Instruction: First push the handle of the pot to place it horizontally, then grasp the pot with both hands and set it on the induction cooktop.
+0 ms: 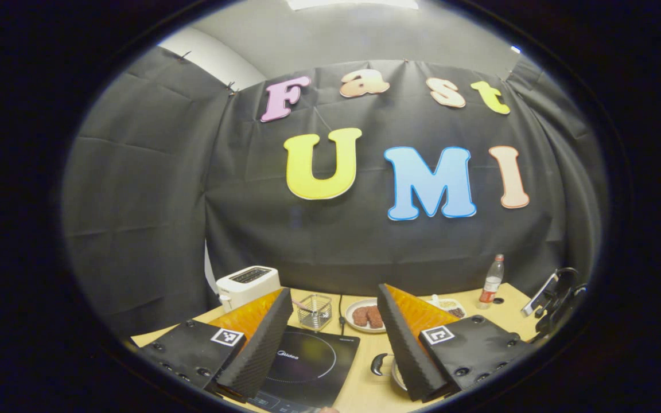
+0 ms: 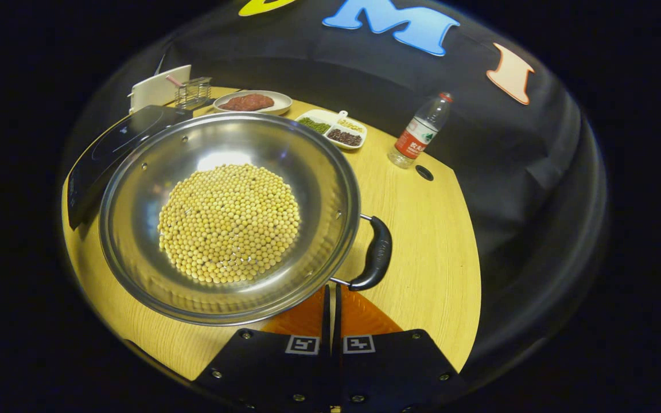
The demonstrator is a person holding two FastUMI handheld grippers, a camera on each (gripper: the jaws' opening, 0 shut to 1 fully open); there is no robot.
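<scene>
black creased cloth backs the booth, and in front of it sits a pale wooden table [image 2: 422, 241] with a smooth grain and a rounded edge. from the right gripper view i see the pot [image 2: 230, 215], a wide shallow bowl of polished steel with small rivets inside its wall, holding a round heap of small yellow beans [image 2: 229, 223]. its curved dark handle [image 2: 375, 253] sticks out on thin metal rods toward the table's near right edge. the pot rests on the wood, its far left rim just beside the induction cooktop [image 2: 115, 150], a flat glossy black slab at the table's left edge.

toward the table's far edge i see a white toaster [image 1: 248, 285], a small wire basket [image 1: 314, 311], a round plate with reddish-brown meat [image 1: 366, 316], a divided white dish of green, pale and dark grains [image 2: 333, 129], and a clear plastic bottle [image 2: 419, 133] with a red label standing upright.

my right gripper [image 2: 331, 301] is closed, fingers together with nothing between them, the tips right by the lower rod of the handle; i cannot tell whether they touch it. my left gripper [image 1: 333, 335] is spread wide and holds nothing, its ribbed fingers [image 1: 259, 344] hovering above the cooktop's near side, camera tilted up at the cloth.
</scene>
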